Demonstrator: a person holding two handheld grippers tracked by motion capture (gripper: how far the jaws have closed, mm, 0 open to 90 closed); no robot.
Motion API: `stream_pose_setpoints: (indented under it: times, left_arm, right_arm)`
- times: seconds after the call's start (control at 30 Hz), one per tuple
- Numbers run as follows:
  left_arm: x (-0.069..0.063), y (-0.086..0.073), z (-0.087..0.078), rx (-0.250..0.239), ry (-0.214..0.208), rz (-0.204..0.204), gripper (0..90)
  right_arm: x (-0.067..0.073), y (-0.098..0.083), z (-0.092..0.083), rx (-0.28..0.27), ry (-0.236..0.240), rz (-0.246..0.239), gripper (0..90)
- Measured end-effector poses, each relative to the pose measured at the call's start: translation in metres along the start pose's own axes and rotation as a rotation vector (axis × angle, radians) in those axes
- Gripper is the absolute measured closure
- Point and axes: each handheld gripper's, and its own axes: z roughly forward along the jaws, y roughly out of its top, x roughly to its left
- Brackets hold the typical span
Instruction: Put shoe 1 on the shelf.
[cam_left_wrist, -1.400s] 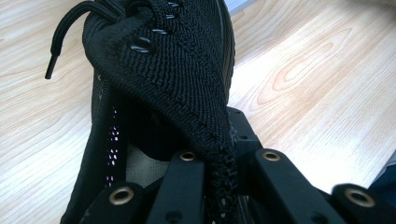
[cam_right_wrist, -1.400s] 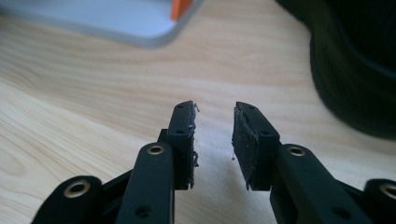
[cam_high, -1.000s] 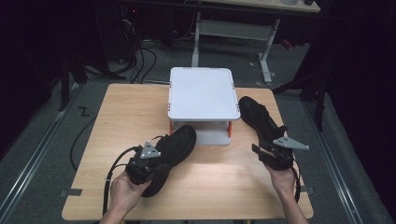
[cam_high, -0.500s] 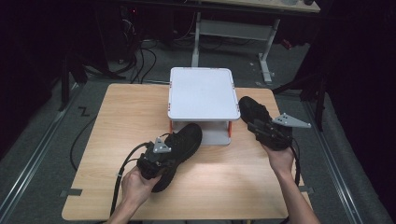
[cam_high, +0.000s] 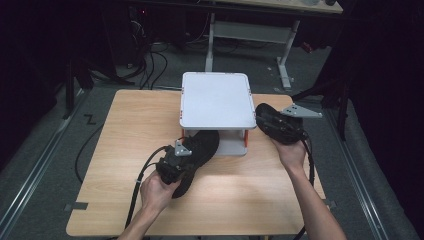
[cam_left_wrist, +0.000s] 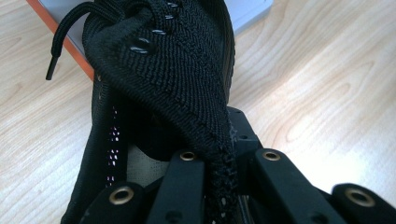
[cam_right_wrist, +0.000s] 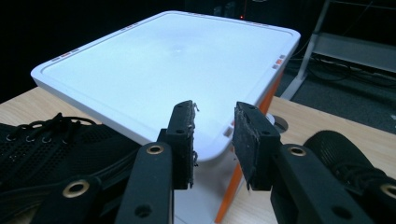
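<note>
Both shoes have travelled toward the white two-tier shelf stand (cam_high: 215, 100) since the earlier frame. Left gripper (cam_high: 172, 165), jaws clamped tight on the heel collar of the left black knit shoe (cam_left_wrist: 159, 79), holds its toe under the stand's top tray. Right gripper (cam_right_wrist: 214, 140), jaws closing with nothing between them, hangs by the stand's right edge, above the right black shoe (cam_high: 277, 125) on the wooden surface (cam_high: 125, 130).
</note>
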Motion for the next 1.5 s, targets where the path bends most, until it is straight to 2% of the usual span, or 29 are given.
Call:
stream_pose_setpoints:
  times: [0.13,0.2,0.3,0.33,0.5,0.63,0.87,0.97,1.13,1.27,1.37,1.5]
  left_arm:
    - [-0.003,0.003,0.008,-0.003,0.022,0.009,85.7]
    - [-0.005,0.005,0.016,-0.012,0.043,0.003,85.7]
    - [-0.005,0.007,0.02,-0.021,0.048,-0.013,85.7]
    - [-0.006,0.008,0.023,-0.023,0.053,-0.017,85.7]
    - [-0.008,0.009,0.037,-0.025,0.095,-0.001,85.7]
    - [-0.01,0.014,0.049,-0.044,0.121,-0.008,85.7]
    - [-0.009,0.017,0.065,-0.101,0.153,-0.034,85.0]
    - [-0.007,0.02,0.072,-0.14,0.167,-0.052,85.0]
    - [-0.004,0.025,0.078,-0.17,0.181,-0.078,84.9]
    - [-0.006,0.024,0.085,-0.178,0.2,-0.056,84.1]
    - [-0.009,0.022,0.09,-0.179,0.206,-0.054,82.7]
    - [-0.011,0.021,0.096,-0.166,0.215,-0.04,81.8]
  right_arm:
    - [0.004,0.008,0.013,0.014,0.004,-0.006,69.3]
    - [0.006,0.012,0.02,0.025,0.006,-0.013,70.0]
    - [0.006,0.015,0.029,0.04,0.006,-0.007,70.7]
    - [0.007,0.017,0.036,0.058,-0.002,-0.01,71.4]
    - [0.009,0.019,0.05,0.085,-0.006,-0.019,71.8]
    - [0.011,0.017,0.062,0.121,-0.018,-0.037,72.5]
    - [0.008,0.019,0.065,0.131,-0.002,-0.014,73.6]
    - [0.007,0.019,0.065,0.128,-0.003,-0.017,74.1]
    - [0.007,0.019,0.066,0.126,-0.006,-0.017,74.6]
    - [0.007,0.019,0.067,0.119,-0.004,-0.019,74.6]
    - [0.008,0.019,0.068,0.119,-0.006,-0.022,74.9]
    - [0.008,0.019,0.069,0.12,-0.009,-0.019,76.6]
